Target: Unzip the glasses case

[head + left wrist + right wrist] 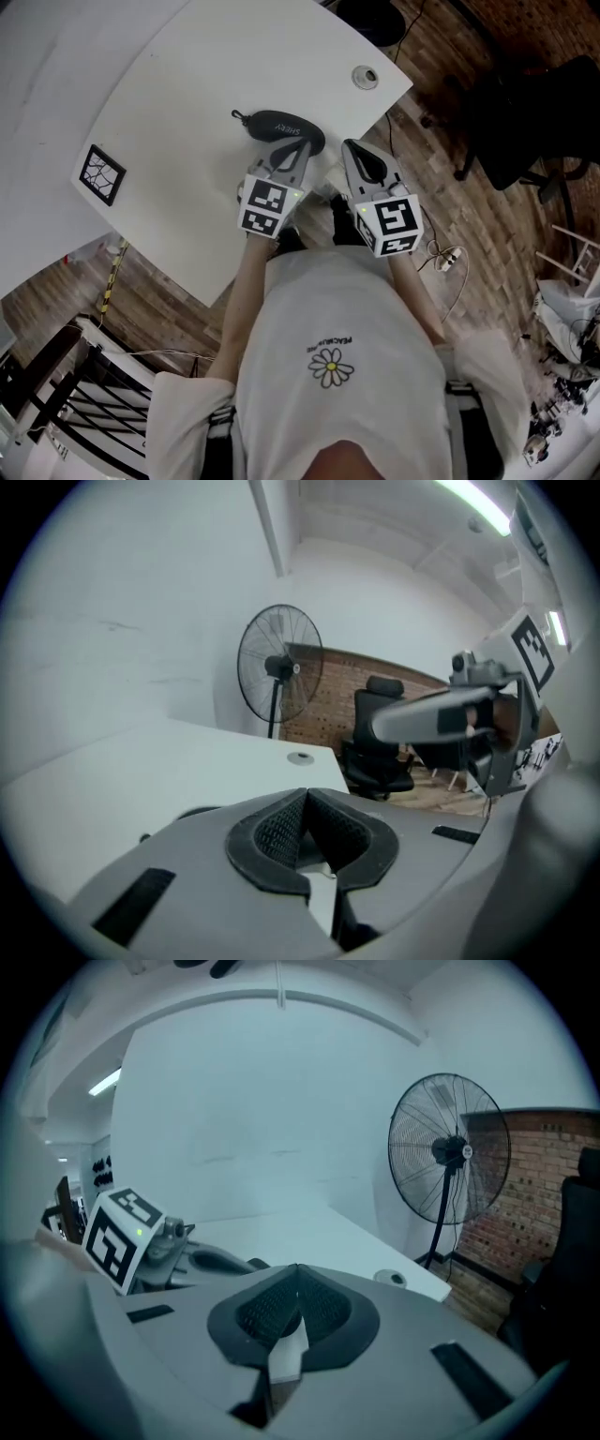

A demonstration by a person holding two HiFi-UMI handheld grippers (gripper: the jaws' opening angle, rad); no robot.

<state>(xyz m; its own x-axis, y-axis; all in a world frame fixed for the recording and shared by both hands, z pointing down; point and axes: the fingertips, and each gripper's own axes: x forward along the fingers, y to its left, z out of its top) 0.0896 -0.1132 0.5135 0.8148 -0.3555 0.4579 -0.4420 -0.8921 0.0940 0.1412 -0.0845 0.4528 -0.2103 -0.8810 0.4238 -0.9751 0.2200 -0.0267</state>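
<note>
A black oval glasses case (281, 127) lies on the white table (187, 84), its zip pull (236, 115) sticking out at the left end. My left gripper (294, 151) hovers over the case's near edge with its jaws shut and nothing between them. My right gripper (350, 147) is just right of the case, near the table's edge, and is also shut and empty. In the left gripper view the closed jaws (306, 795) hide most of the case (192, 813). In the right gripper view the pads (298, 1271) meet, and the left gripper (141, 1234) shows on the left.
A round cable grommet (365, 77) sits near the table's far right corner. A square marker card (100, 173) lies at the left. Right of the table are a wooden floor, a black office chair (530, 127) and a loose cable (446, 255). A standing fan (279, 667) is beyond the table.
</note>
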